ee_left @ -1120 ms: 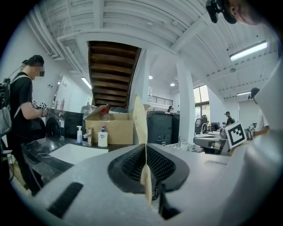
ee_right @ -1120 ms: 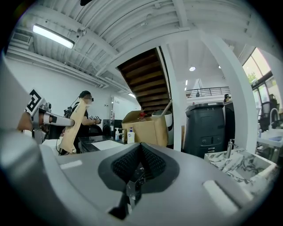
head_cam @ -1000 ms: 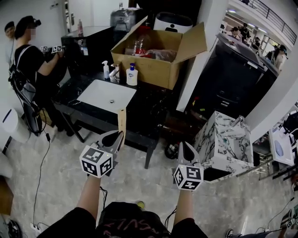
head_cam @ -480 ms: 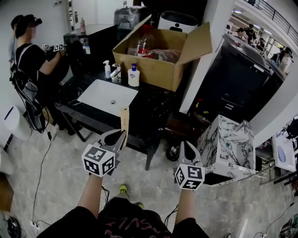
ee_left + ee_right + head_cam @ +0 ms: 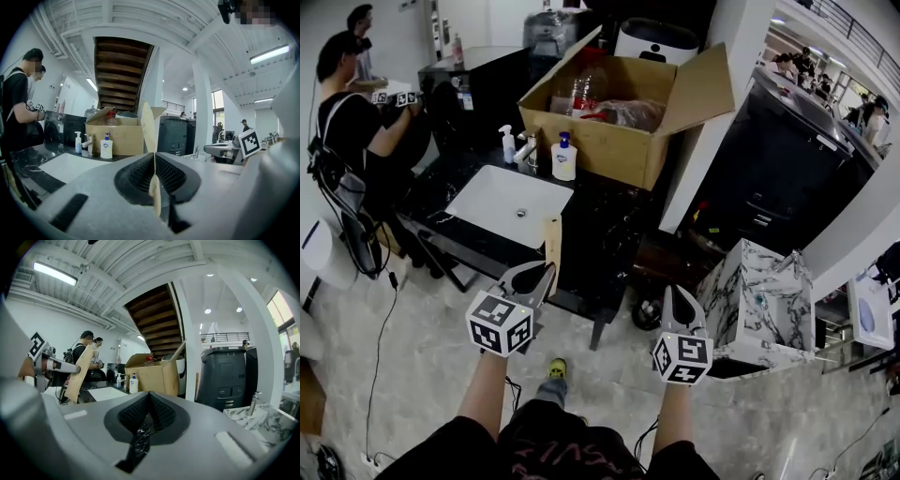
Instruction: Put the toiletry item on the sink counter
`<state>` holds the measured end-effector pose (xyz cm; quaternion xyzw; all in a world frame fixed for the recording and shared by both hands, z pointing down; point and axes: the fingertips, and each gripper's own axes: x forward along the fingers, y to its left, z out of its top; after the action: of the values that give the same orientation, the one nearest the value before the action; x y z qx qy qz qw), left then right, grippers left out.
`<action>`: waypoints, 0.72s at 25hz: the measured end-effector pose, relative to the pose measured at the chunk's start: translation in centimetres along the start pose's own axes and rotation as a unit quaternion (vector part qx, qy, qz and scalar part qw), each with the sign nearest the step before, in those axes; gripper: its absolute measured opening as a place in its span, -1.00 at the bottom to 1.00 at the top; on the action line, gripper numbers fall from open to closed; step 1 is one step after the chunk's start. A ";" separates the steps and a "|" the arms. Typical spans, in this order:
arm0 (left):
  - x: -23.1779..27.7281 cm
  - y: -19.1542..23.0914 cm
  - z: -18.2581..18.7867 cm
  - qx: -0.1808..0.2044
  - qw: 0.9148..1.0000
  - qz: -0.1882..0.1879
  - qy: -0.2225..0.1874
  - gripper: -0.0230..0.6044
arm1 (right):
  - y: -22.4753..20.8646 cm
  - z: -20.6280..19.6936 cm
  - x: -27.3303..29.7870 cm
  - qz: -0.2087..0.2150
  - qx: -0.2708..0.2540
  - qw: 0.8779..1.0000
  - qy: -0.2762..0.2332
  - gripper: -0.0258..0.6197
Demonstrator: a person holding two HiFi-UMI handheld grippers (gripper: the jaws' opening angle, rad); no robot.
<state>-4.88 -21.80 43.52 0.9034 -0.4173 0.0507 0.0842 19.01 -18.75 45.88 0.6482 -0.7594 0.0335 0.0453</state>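
The head camera looks steeply down from above the person's arms, over the left gripper and right gripper, toward the black sink counter some way ahead. Each gripper camera sits low behind its own jaws and faces nearly level toward that counter, taking in the ceiling too. The left gripper view looks past a tan packet, edge-on between its jaws. All three views share the cardboard box and the white pump bottle.

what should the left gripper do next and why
Probably carry the packet forward to the counter: the left gripper is shut on it, held short of the counter's front edge, and bare counter lies right of the sink.
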 end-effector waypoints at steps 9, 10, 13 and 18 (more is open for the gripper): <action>5.0 4.6 2.1 -0.005 1.000 -0.020 0.000 -0.90 | -0.6 1.6 5.7 -0.015 0.015 1.000 -0.004 -0.88; 5.6 5.2 2.4 -0.005 1.000 -0.022 -0.001 -0.90 | -0.6 1.9 6.4 -0.017 0.015 1.000 -0.006 -0.88; 7.4 7.1 3.2 -0.007 1.000 -0.031 -0.001 -0.90 | -0.7 2.6 8.5 -0.027 0.014 1.000 -0.008 -0.88; 10.6 10.0 3.7 -0.011 0.999 -0.048 0.004 -0.90 | -0.9 3.4 11.8 -0.045 0.010 0.999 -0.006 -0.88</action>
<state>-5.56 -36.77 42.70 0.9214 -0.3733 0.0453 0.0979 18.01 -30.83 43.85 0.6824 -0.7292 0.0356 0.0358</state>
